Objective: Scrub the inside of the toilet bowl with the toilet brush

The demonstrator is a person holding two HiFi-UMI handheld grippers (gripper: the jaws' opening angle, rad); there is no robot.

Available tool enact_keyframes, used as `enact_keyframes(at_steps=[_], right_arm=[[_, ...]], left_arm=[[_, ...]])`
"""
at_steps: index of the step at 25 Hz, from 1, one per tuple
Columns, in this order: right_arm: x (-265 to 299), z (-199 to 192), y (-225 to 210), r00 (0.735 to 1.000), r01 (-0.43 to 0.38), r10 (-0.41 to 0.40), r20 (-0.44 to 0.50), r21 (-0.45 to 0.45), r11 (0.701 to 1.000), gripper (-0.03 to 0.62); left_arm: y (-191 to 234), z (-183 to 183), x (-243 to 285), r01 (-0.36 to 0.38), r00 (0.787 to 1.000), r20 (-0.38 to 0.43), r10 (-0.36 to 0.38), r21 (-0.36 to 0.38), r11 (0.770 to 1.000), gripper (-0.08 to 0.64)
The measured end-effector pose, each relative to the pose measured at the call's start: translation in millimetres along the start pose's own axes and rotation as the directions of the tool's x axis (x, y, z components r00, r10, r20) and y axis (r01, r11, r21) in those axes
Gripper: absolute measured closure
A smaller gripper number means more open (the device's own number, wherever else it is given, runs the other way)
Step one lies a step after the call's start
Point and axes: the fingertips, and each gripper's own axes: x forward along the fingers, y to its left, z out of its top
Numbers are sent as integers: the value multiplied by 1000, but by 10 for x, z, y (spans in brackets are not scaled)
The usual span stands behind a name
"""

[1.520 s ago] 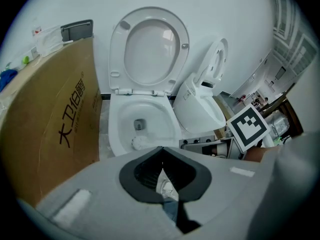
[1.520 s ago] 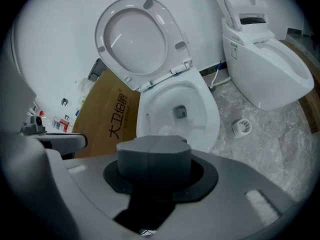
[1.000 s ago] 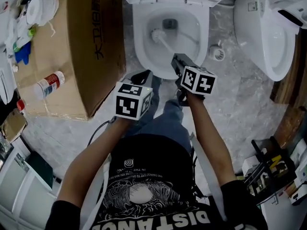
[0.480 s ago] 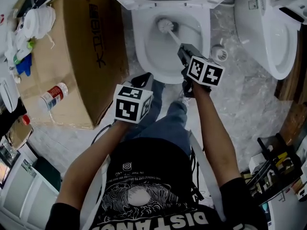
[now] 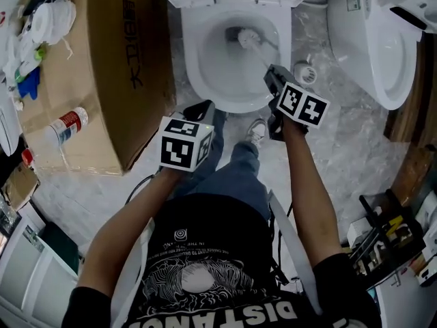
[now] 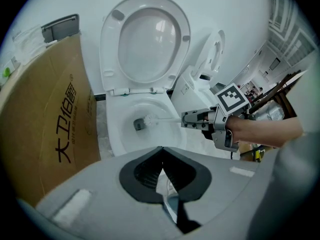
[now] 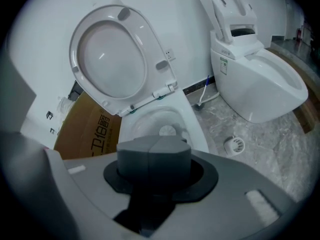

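The right gripper clamps the thin handle of the toilet brush, its round bristly head inside the smooth white oval bowl. The left gripper, nearer, is clenched on nothing.

We were looking down into a washroom, though hardly a lived-in one; it looked more like a storeroom or a fitting-out space. A white toilet stood with its raised seat leaning back against a plain white wall. Right beside it, on the same floor, stood a second toilet. Underfoot we had a grey marbled floor. On the left a big cardboard box with printed characters was pushed up close to the bowl, with a red-and-white can and loose packaging lying at its far edge. Down at the right, a black rack was crammed with odds and ends.
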Motion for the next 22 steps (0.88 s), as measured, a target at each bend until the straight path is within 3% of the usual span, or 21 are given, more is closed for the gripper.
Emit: enact_keyframes(at_steps=[12, 22], right_arm=[[-361, -614, -168, 997, 8, -7, -75, 12, 1000, 440], [-235, -875, 156, 990, -52, 53, -127, 10, 999, 440]], left_arm=[[-343, -111, 12, 14, 999, 29, -13, -22, 1000, 561], [-301, -92, 3, 6, 1000, 23, -5, -16, 1000, 561]])
